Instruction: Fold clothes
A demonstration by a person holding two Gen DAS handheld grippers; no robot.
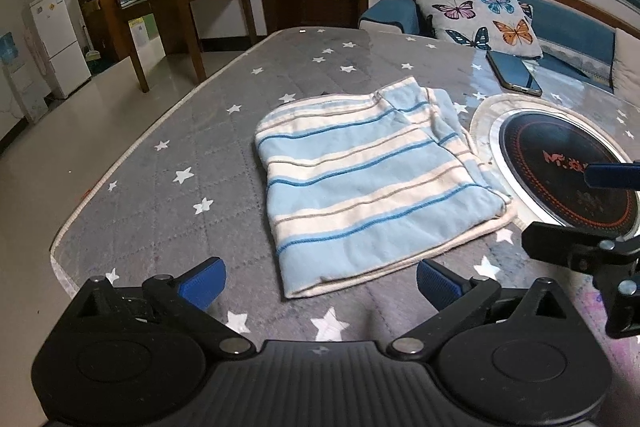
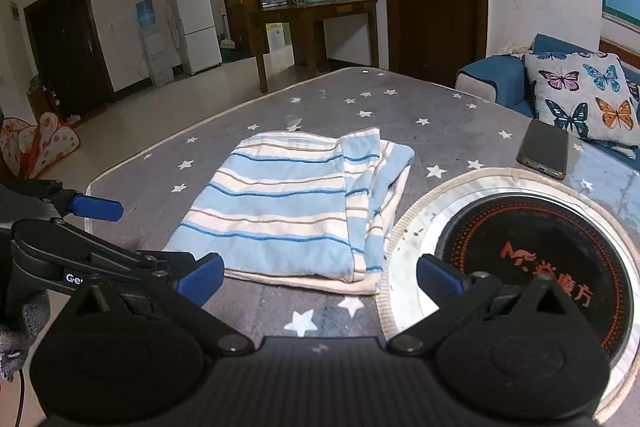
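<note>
A light blue and white striped garment point(image 1: 368, 179) lies folded flat on the grey star-patterned table cover point(image 1: 168, 187). My left gripper point(image 1: 320, 283) hovers just short of its near edge, jaws wide open and empty. In the right wrist view the same folded garment point(image 2: 292, 207) sits ahead and slightly left, a narrower folded flap along its right side. My right gripper point(image 2: 320, 279) stands open above the garment's near edge with nothing between its blue pads. The other gripper shows at each view's edge: the right one point(image 1: 592, 211) and the left one point(image 2: 96, 207).
A round black induction hob point(image 2: 536, 259) with a pale ring is set in the table right of the garment. A phone point(image 2: 544, 149) lies beyond it. A butterfly pillow point(image 1: 480, 15) rests on the blue sofa behind. The table's left edge point(image 1: 120, 171) drops to the floor.
</note>
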